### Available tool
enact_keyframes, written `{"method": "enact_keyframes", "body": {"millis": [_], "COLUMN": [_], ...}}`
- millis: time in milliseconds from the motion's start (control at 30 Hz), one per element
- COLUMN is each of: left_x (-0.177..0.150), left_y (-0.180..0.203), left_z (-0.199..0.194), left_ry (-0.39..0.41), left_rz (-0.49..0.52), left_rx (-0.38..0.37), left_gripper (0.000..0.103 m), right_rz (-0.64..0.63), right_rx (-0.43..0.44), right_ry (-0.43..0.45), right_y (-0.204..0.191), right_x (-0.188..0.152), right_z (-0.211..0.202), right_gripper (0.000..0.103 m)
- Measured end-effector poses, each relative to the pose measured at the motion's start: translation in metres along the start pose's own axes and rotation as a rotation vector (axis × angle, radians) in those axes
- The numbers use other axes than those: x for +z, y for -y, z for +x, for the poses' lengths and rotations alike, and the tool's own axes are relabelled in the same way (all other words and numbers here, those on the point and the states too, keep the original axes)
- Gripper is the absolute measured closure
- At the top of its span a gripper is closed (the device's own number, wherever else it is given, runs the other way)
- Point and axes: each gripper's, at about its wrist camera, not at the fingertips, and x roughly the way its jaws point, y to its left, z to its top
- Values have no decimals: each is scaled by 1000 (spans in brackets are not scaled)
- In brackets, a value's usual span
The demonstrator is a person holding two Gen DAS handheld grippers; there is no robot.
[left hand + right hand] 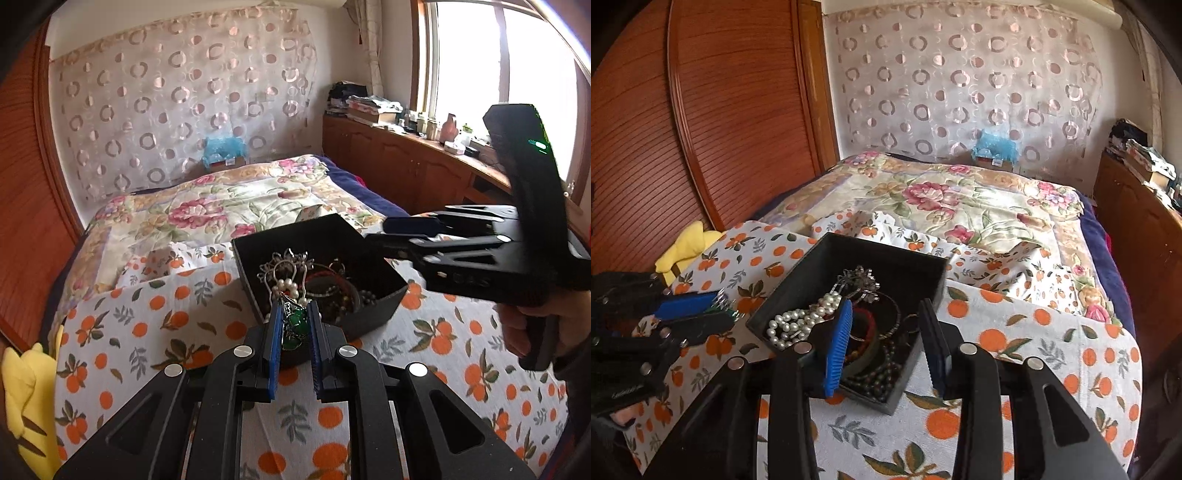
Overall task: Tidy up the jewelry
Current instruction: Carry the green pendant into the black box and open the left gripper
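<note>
The left gripper (293, 328) clamps a green pendant (295, 325) just before the black jewelry box (849, 314); the right gripper (886, 332), parted and empty above it, could snag the pearls (798, 325).

**Box of jewelry on the bed**

The box (886, 273) sits on a cloth (1034, 350) spread over the bed (960, 192), with pearls (798, 321) and a bracelet (868, 325) inside. A wardrobe (720, 110) stands left, a cabinet (406, 162) right, a curtain (960, 81) behind.
</note>
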Motion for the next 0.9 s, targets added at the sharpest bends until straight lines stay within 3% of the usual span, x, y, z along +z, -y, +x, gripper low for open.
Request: {"method": "enact_keyframes", "body": {"millis": [467,767,800,867,900], "left_x": [42,52,53,52,50], "left_y": [17,31,31,31,30], "left_z": [55,66,66,64,61], "left_ry": [-13,0,-2,2,6], "left_rz": [-3,17,13,5,1], "left_rx": [11,10,12,14,14], "left_gripper": [91,89,88,71,70], "right_rz": [31,49,51,52,55], "right_rx": [-42,-35,-35,-35,-35], "right_ry": [7,26,28,29,33], "right_y": [29,34,34,34,34], "right_x": [-40,-53,-54,-54,-55], "right_z": [-34,-46,-46,-47,-47], "right_gripper": [63,63,63,63,63]}}
